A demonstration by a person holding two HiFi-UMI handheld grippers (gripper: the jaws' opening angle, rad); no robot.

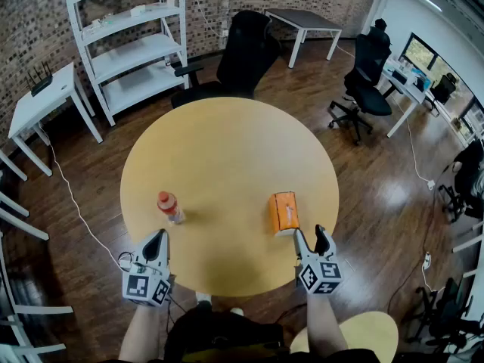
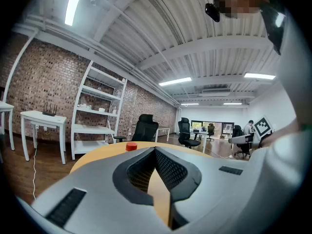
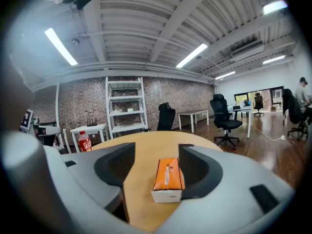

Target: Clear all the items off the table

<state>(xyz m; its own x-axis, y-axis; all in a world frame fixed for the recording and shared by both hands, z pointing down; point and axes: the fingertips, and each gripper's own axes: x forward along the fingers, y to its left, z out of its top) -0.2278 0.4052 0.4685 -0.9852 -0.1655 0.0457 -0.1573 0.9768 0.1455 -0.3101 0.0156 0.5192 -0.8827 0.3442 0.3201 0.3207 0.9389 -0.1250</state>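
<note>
On the round wooden table (image 1: pixel 227 150) stand a clear bottle with a red cap and label (image 1: pixel 169 206) and an orange tissue box (image 1: pixel 284 212). My left gripper (image 1: pixel 157 238) is shut and empty, at the near edge just in front of the bottle. In the left gripper view only the bottle's red cap (image 2: pixel 131 146) shows over the shut jaws. My right gripper (image 1: pixel 311 236) is open at the near end of the tissue box. In the right gripper view the tissue box (image 3: pixel 168 179) lies between the jaws, close to the right one, and the bottle (image 3: pixel 85 141) stands far left.
A black office chair (image 1: pixel 242 51) stands at the table's far side. A white shelf unit (image 1: pixel 128 44) and a small white table (image 1: pixel 38 100) are at the back left. More office chairs and desks stand at the right. A small round wooden top (image 1: pixel 363 339) is by my right arm.
</note>
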